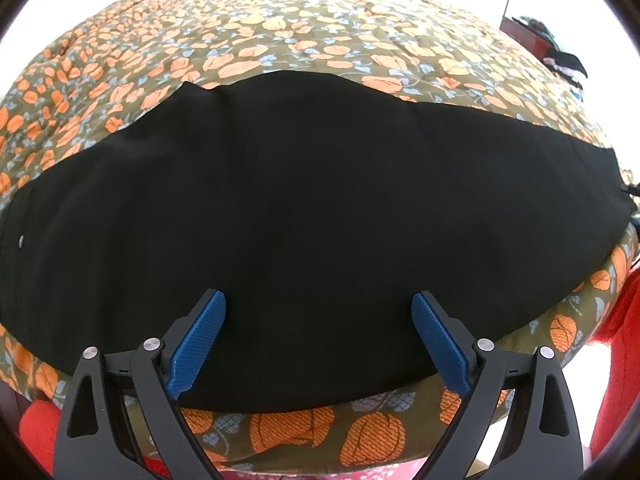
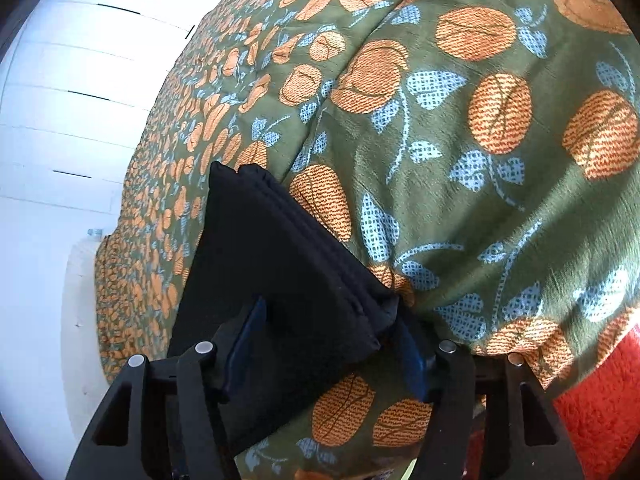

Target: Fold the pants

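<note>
Black pants [image 1: 304,216] lie flat across a bed, spread from left to right in the left wrist view. My left gripper [image 1: 319,300] hovers over their near edge with its blue pads [image 1: 200,336] wide apart and nothing between them. In the right wrist view the hem end of the pants [image 2: 280,280] shows as stacked layers. My right gripper [image 2: 328,320] stands open around that end, one finger [image 2: 250,328] above the cloth and the other [image 2: 412,356] beside the hem edge.
The bed is covered by an olive quilt with orange flowers [image 1: 280,40], which also shows in the right wrist view [image 2: 480,160]. A red fleece blanket [image 2: 600,400] lies at the bed's near edge. A pile of clothes [image 1: 560,56] sits far right. A white wall [image 2: 60,120] is on the left.
</note>
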Demonstrator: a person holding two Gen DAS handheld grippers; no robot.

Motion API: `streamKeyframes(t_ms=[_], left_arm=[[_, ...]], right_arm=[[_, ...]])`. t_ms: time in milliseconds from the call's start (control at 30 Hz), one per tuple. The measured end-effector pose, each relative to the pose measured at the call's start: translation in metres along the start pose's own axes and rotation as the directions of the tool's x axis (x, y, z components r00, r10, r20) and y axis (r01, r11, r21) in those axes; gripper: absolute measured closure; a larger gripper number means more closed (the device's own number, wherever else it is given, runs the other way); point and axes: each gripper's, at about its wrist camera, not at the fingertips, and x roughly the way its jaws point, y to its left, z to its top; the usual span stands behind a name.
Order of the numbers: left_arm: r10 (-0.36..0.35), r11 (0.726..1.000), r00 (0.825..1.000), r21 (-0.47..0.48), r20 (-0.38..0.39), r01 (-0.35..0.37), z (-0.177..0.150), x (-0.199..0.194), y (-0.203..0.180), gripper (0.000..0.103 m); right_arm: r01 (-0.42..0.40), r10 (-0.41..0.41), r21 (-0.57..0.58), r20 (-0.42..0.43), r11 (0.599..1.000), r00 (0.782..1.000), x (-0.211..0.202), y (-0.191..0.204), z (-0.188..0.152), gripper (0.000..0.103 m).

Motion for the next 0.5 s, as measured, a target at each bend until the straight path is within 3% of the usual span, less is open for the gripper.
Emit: streamKeyframes(t_ms=[33,100,200,333,500], left_arm=[[0.0,1.0,1.0,0.0,0.0,0.0,0.0,0.0,0.001,0.008],[0.0,1.0,1.0,-0.004,0.001,0.0,0.0,-0.001,0.002,0.008],[-0.002,1.0,1.0,-0.025,0.005,0.002,0.001,-0.003,0.006,0.008],[-0.045,0.996,0.998,-0.082,0.033,0.047,0.004,-0.011,0.014,0.008],[-0.092,0.979,0.994,-0.178,0.062,0.102,0.009,-0.016,0.033,0.008]], right_arm=[[0.004,-0.004,-0.006,0.01,1.0,1.0,0.0,0.001,-0.002,0.043],[0.029,-0.027,-0.032,0.035,0.999,0.999,-0.005,0.005,-0.005,0.067],[-0.06,0.061,-0.009,0.065,0.998,0.996,-0.021,0.006,-0.008,0.082],[-0.185,0.189,-0.052,0.095,0.981,0.977,-0.049,0.028,-0.019,0.084],[-0.355,0.36,-0.125,0.022,0.927,0.933,-0.059,0.089,-0.049,0.086]])
